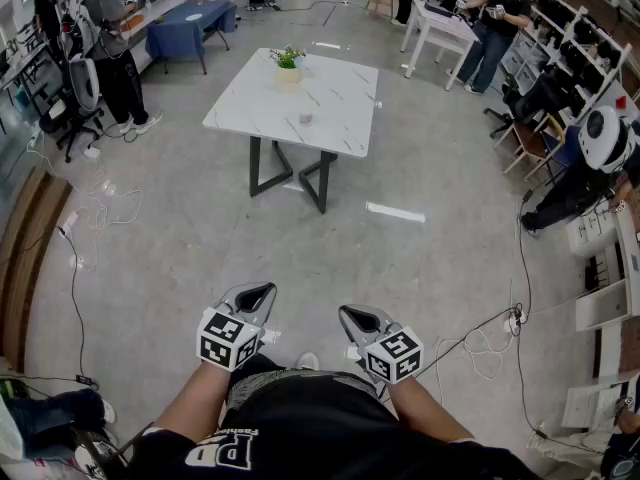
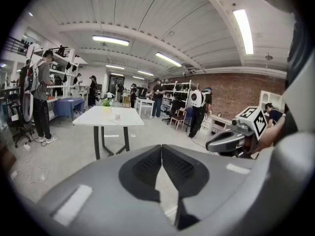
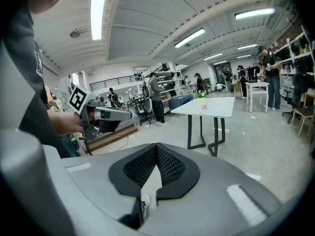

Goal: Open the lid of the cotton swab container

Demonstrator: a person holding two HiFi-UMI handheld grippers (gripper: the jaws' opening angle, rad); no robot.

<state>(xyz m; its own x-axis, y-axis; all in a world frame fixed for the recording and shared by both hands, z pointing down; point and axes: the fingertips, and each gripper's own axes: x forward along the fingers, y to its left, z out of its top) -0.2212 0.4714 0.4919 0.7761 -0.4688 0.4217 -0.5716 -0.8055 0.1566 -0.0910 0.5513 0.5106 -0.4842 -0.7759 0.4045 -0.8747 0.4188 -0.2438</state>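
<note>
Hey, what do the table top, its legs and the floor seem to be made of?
Table top: white marble or marble-look laminate, smooth, with thin grey veins; I can't tell which. Legs: dark angled bars, probably painted metal. Floor: grey and glossy, likely polished or coated concrete; it shows bright streaks of reflected light.

The table point(image 1: 345, 88) has a smooth white marble-look top on dark, metal-looking legs. The grey floor point(image 1: 430, 268) is polished and glossy. The left gripper point(image 1: 258, 294) and right gripper point(image 1: 355, 316) have matt grey plastic shells with black ribbed pads point(image 2: 147, 166).
</note>
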